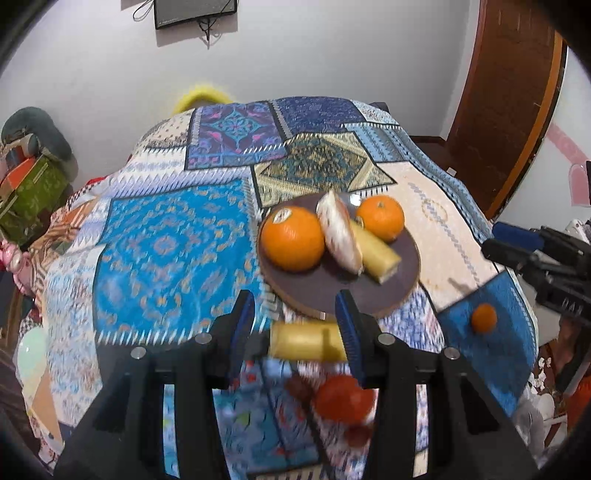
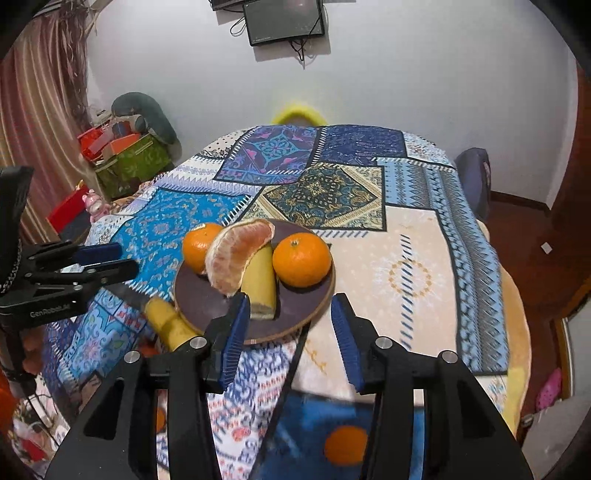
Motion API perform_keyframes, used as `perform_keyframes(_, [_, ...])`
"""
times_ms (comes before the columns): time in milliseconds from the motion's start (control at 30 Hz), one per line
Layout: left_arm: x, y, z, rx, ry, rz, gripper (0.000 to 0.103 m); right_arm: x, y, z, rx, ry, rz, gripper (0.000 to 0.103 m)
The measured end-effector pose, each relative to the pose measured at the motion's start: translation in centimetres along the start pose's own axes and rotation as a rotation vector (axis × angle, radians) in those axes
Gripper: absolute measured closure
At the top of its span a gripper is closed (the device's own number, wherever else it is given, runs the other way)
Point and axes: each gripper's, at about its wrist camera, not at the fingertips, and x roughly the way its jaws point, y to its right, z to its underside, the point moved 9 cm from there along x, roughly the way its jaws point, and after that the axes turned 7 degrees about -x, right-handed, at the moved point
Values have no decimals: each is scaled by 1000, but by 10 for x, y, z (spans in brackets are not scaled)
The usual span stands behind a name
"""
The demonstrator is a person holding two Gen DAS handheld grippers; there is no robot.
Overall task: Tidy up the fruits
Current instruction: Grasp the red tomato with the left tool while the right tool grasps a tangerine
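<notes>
A round brown plate (image 1: 332,291) (image 2: 207,299) on the patchwork cloth holds two oranges (image 1: 293,238) (image 1: 380,218), a peeled citrus segment (image 1: 340,232) (image 2: 236,254) and a banana piece (image 1: 376,253) (image 2: 260,280). My left gripper (image 1: 297,328) is open above a second banana piece (image 1: 306,341) (image 2: 170,323) lying off the plate's near edge. A small orange (image 1: 484,317) (image 2: 345,445) lies on a blue patch. My right gripper (image 2: 286,336) is open and empty above the cloth, just short of the plate. A red fruit (image 1: 345,398) lies under the left gripper.
The table (image 2: 413,258) is covered by a patterned cloth and drops off on all sides. Green boxes (image 2: 129,162) stand by the left wall, a monitor (image 2: 284,20) hangs on the wall, and a dark chair (image 2: 474,181) stands at the far right.
</notes>
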Motion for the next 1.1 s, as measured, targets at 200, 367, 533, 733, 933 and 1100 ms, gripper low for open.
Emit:
perform_keyframes(200, [-11,-3,37,-3,-42,17,57,-19,0,21,16,-15,37,56])
perform_keyframes(367, [-10,2,63,2,-83,36,56,-31,12,49,60,-42,69,55])
perform_keyframes(533, [-3,14,81,34,-120,47,55,-36,22,76,107,-79,82,55])
perform_keyframes(733, [9,28,90,67,-152,66,55,-27,26,95,127,-117,81,55])
perform_keyframes(933, [28,34,93,72,-185,70,55,-12,28,105,127,-150,71,55])
perform_keyframes(1100, [32,33,90,70,-176,64,55,2,29,113,132,-179,58,55])
